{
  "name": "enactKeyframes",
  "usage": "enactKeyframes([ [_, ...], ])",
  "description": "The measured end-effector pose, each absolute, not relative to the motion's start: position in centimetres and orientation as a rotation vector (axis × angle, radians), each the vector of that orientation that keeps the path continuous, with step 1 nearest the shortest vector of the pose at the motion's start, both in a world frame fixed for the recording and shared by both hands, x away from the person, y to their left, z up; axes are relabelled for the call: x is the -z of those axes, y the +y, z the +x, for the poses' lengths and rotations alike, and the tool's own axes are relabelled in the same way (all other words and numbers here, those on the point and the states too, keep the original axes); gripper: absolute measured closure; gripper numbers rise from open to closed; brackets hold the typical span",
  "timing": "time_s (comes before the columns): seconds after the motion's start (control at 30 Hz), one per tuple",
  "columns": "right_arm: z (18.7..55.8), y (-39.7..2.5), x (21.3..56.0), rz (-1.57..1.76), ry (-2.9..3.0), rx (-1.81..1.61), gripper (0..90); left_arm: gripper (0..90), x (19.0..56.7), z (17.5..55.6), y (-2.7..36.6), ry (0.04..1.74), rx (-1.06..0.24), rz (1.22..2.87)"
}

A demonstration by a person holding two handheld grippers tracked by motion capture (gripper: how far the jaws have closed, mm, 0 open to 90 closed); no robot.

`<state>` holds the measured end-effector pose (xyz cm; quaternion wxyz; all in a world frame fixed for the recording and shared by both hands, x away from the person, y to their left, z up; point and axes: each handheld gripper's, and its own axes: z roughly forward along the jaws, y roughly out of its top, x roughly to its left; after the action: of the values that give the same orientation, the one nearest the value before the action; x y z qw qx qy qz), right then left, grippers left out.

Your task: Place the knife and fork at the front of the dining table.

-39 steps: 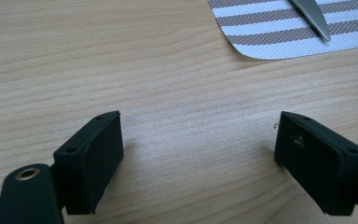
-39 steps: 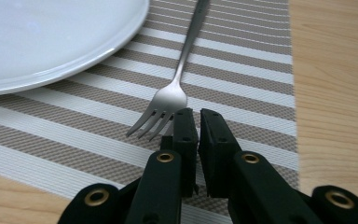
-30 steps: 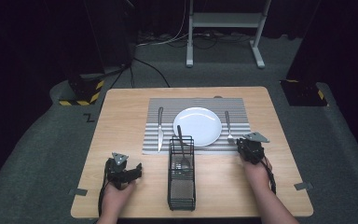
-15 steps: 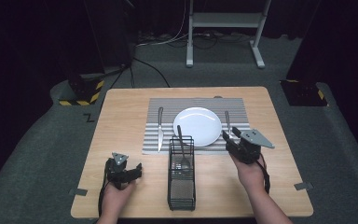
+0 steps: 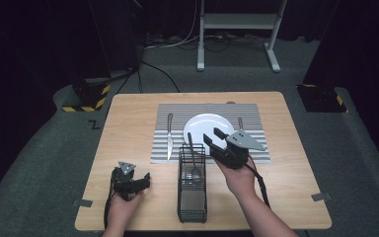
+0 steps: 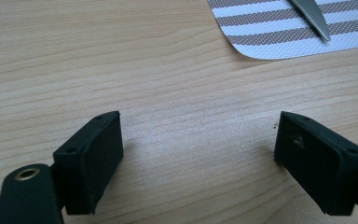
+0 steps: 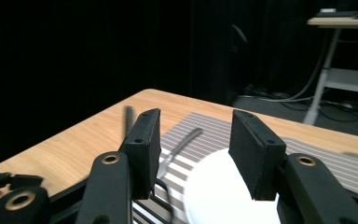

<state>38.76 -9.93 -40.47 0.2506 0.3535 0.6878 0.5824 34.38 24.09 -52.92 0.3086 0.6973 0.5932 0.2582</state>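
Note:
A black wire caddy [image 5: 192,197] stands at the table's front middle with a spoon [image 5: 191,148] upright in it. Behind it a white plate [image 5: 205,123] lies on a striped placemat [image 5: 177,111], a knife [image 5: 169,136] to its left and a fork [image 5: 240,123] to its right. My right gripper [image 5: 213,137] hovers open over the plate's near edge, jaws pointing left, just right of the spoon handle. In the right gripper view the open right gripper [image 7: 196,121] frames the knife [image 7: 179,147], with the blurred spoon handle [image 7: 129,116] beside the left jaw. My left gripper [image 5: 143,178] rests open on bare wood; the left gripper [image 6: 198,135] holds nothing.
The placemat corner [image 6: 284,28] and knife tip [image 6: 312,18] lie just ahead of the left gripper. A metal stand [image 5: 237,29] and cables sit on the floor beyond the table [image 5: 128,118]. Tape strips [image 5: 321,196] mark the front corners.
My right gripper has lifted from the table beside the fork and swung left over the plate's near edge, toward the spoon handle. The left gripper has stayed put.

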Motion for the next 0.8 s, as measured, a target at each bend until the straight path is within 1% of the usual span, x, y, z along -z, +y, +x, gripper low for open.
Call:
enactKeyframes([
  [0.17, 39.1, -8.0, 40.2, 0.915, 1.922, -1.605, 53.5, 15.5, 52.9, 34.4, 24.1, 1.568, -0.682, 1.843],
  [0.4, 40.0, -6.1, 40.1, 0.891, 1.981, -1.598, 56.6, 15.5, 52.9, 34.4, 24.1, 1.564, -0.681, 1.846],
  [0.7, 40.8, -5.2, 41.1, 0.899, 2.063, -1.563, 67.5, 15.5, 52.9, 34.4, 24.1, 1.563, -0.68, 1.846],
  [0.8, 40.8, -5.2, 41.2, 0.899, 2.079, -1.569, 73.6, 15.5, 52.9, 34.4, 24.1, 1.563, -0.68, 1.846],
])
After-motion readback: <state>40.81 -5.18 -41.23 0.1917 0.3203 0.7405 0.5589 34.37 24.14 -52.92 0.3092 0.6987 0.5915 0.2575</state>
